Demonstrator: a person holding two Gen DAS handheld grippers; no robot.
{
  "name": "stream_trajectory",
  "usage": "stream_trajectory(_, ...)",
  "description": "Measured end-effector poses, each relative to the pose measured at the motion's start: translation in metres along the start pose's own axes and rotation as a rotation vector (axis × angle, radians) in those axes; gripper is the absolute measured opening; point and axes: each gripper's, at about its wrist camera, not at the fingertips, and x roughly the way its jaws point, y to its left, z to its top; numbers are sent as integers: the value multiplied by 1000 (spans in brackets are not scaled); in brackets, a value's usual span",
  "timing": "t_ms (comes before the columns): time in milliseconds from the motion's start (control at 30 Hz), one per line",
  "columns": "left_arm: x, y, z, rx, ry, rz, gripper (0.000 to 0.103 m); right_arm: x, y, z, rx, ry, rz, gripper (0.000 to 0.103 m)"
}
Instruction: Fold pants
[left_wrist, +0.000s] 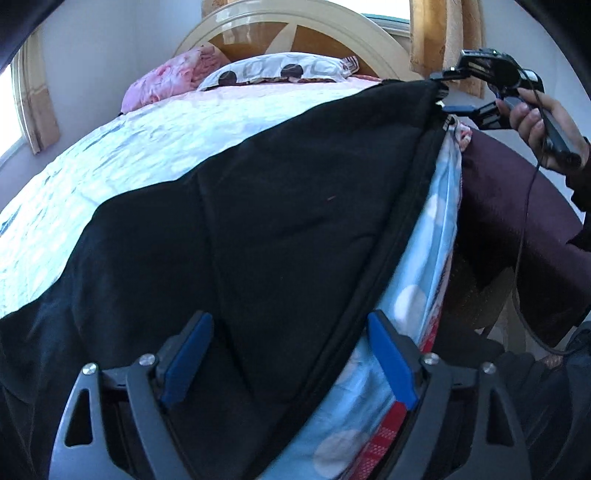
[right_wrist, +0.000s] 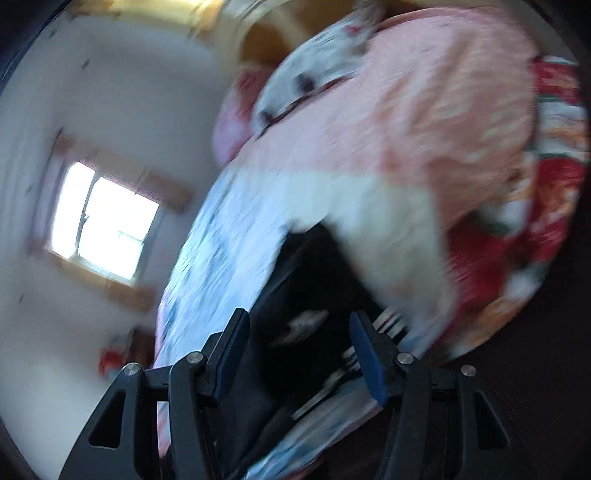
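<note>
Black pants (left_wrist: 258, 221) lie spread across the bed, their waistband edge running along the bed's right side. My left gripper (left_wrist: 291, 332) is open, its blue pads either side of the waistband edge near the camera, not closed on it. My right gripper (left_wrist: 441, 96) shows in the left wrist view at the far corner of the pants, jaws apart around the cloth edge. In the blurred right wrist view the right gripper (right_wrist: 299, 332) is open with the black pants (right_wrist: 314, 280) between and beyond its pads.
The bed has a light blue and pink quilt (left_wrist: 129, 147), pillows (left_wrist: 277, 72) and a wooden headboard (left_wrist: 295, 33). The person's leg in dark purple (left_wrist: 517, 229) stands at the bed's right side. A window (right_wrist: 103, 229) is on the left wall.
</note>
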Motion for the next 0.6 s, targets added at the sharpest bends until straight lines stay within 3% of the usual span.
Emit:
stream_trajectory(233, -5, 7, 2, -41, -5, -18, 72, 15, 24, -20, -76, 55, 69, 58)
stream_trajectory(333, -7, 4, 0, -22, -2, -15, 66, 26, 24, -17, -84, 49, 46, 58)
stream_trajectory(467, -8, -6, -2, 32, -2, 19, 66, 36, 33, -17, -117, 51, 49, 57)
stream_trajectory(600, -17, -19, -1, 101, -57, 76, 66, 38, 33, -19, -130, 58, 53, 56)
